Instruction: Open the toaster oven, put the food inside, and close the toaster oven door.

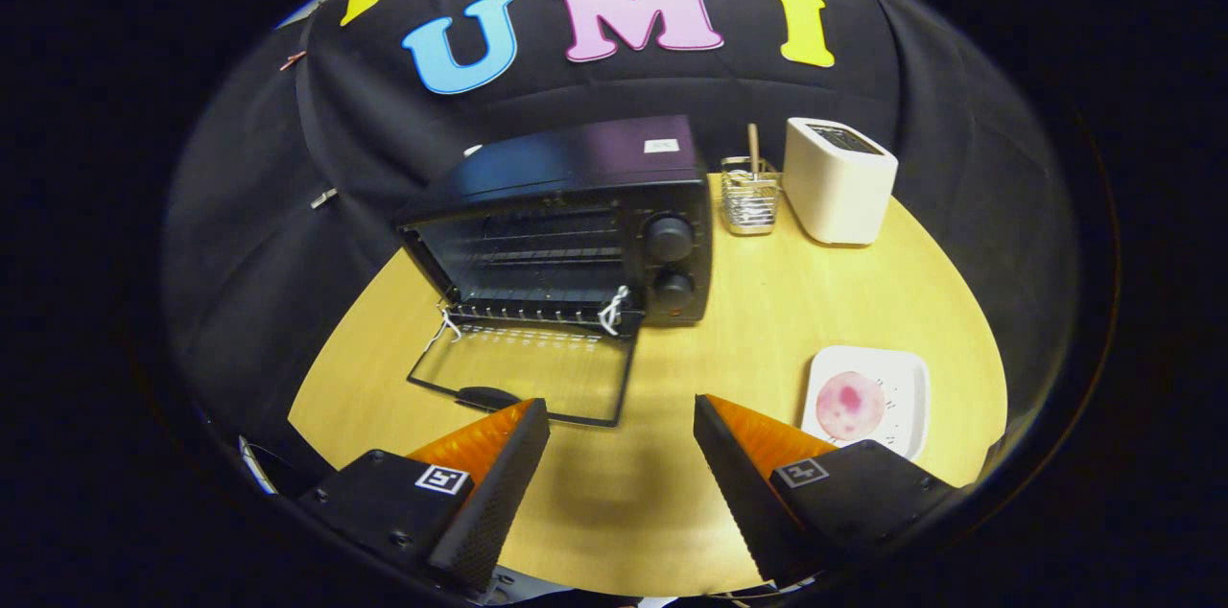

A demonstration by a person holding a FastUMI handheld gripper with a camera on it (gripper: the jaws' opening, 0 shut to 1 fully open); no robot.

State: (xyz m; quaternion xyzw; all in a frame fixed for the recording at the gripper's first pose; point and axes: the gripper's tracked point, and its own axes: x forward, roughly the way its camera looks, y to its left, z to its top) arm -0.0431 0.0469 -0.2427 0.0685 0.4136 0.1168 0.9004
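Note:
A black toaster oven (576, 224) stands on the round wooden table (767, 320), beyond my fingers. Its glass door (523, 376) is folded down flat onto the table, and the wire rack inside is bare. A round pink slice of food (850, 405) lies on a white square plate (911, 378), just beyond my right finger (739, 464). My gripper (622, 416) hovers above the table in front of the oven door, open, with nothing between its fingers. The left finger (499, 474) sits just short of the door's handle edge.
A white pop-up toaster (838, 181) stands at the back right of the table. A small wire basket (750, 196) with a wooden stick stands between it and the oven. Two knobs (669, 239) sit on the oven's right panel. Black cloth walls close behind.

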